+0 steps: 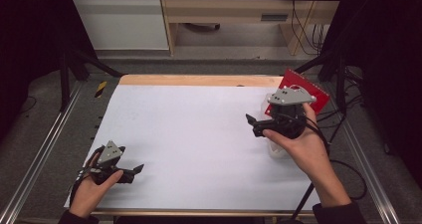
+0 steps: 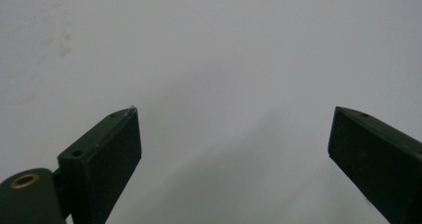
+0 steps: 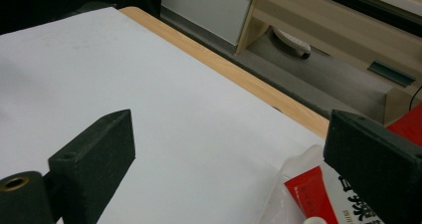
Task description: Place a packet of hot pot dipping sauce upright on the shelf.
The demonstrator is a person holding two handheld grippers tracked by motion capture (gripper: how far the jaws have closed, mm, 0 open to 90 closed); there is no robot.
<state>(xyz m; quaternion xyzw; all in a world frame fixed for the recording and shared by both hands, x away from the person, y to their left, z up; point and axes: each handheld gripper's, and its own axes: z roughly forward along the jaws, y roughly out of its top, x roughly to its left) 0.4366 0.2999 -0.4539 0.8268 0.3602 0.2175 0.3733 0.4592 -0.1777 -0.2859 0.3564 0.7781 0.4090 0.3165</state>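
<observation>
R claw [image 1: 252, 125] was spread wide, nothing gripped; its own view showed a clear plastic packet w/ red-white label [image 3: 308, 194] beside one jaw on the white-covered bench [image 1: 199, 134]. L claw [image 1: 133, 173] was apart too, over bare bench.

Worktop [image 1: 199, 80]: pale wood edge, smooth with visible grain.
Sheet [image 1: 199, 134]: white, matt, smooth, paper-like cover.
Right claw [image 3: 229, 149]: matt black plastic jaws, brass-coloured fitting.
Left claw [image 2: 234, 144]: the same matt black plastic.
Packet [image 3: 303, 194]: clear glossy plastic film, crinkled, over a red printed label.
Red board [image 1: 318, 92]: flat, matt.
</observation>
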